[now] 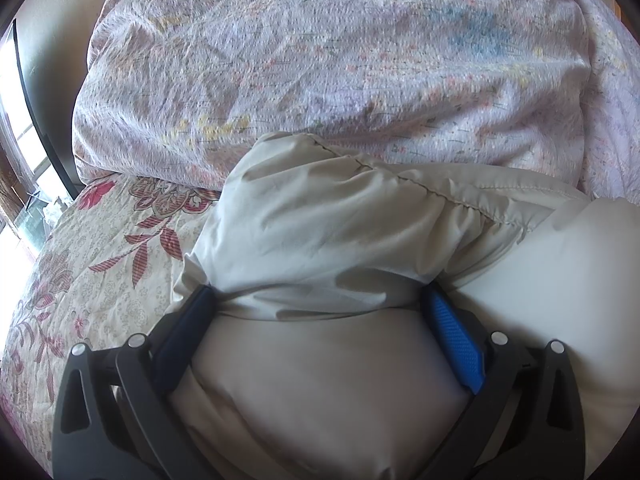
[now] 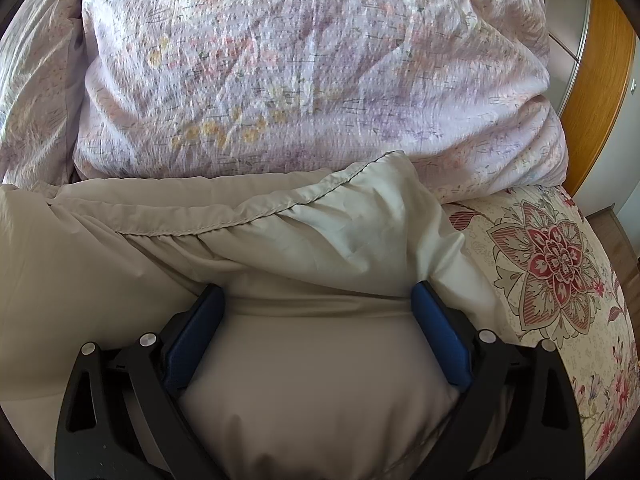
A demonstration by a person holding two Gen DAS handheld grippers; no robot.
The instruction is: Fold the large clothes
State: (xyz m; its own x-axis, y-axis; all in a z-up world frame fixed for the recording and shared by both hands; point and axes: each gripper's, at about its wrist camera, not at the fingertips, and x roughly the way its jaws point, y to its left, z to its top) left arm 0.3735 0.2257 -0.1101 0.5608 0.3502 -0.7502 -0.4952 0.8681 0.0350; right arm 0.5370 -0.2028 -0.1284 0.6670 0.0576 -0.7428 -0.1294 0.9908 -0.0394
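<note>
A bed (image 1: 100, 264) with a cream cover printed in red flowers carries everything here. Along its far edge lies a big bunched quilt (image 1: 320, 72) in pale lilac with small flowers, spanning both views (image 2: 312, 80). Just in front of it, touching its lower edge, sits the beige padded garment (image 1: 328, 240), puffy and smooth, with a stitched, gathered hem running across its top fold (image 2: 248, 240). The garment lies toward the near edge of the bed, with the flowered cover showing on its left in the left view and on its right in the right view. The left tongs (image 1: 320, 304) are spread wide, their blue pads pushed into a thick fold of the garment that bulges between them. The right tongs (image 2: 318, 300) are spread wide likewise, with a fold of the same garment filling the gap between the pads.
</note>
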